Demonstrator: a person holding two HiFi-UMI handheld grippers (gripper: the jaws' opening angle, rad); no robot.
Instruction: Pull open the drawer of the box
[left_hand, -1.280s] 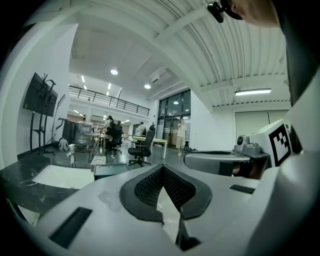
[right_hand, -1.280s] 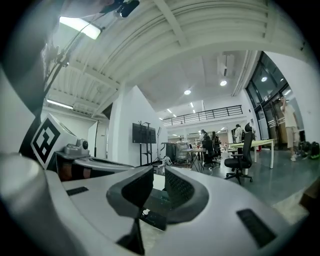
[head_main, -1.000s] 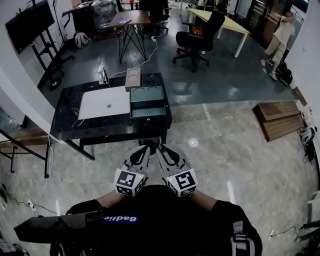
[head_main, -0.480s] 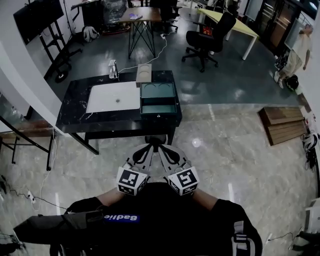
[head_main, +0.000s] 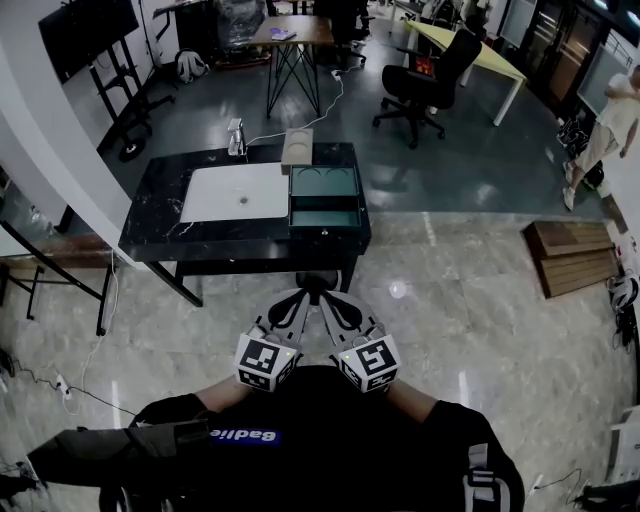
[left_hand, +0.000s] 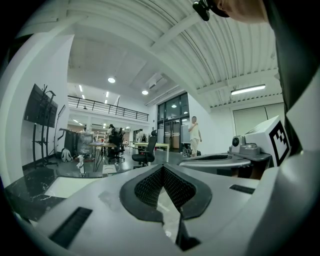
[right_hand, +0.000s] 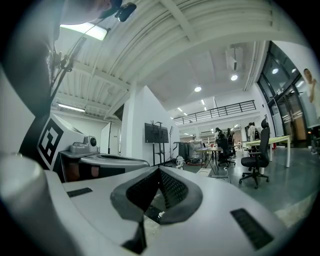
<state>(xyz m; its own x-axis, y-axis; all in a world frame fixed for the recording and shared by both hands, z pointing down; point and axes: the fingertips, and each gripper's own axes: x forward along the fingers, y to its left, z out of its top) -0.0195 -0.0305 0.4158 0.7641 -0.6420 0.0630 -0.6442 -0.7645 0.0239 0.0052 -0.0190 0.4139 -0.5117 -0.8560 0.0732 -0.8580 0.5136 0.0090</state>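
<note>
The left hand-held gripper (head_main: 290, 303) and right hand-held gripper (head_main: 334, 306) are both pinched shut and empty, close to the body. The teal box (head_main: 323, 186) sits well ahead on the black counter (head_main: 160, 236). Its drawer (head_main: 324, 218) looks rigid. What seems a small front knob is probably the place to grip, though the box may be light enough to slide.

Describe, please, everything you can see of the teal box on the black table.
The teal box is a squarish, matte-looking case standing flat at the right end of the black marbled table, near its front edge. Its top shows two round recesses side by side. Its front, facing the person, carries a small pale knob. Whether the drawer is fully shut is too small to tell. A white board lies along its left side; a beige object sits just behind it.
</note>
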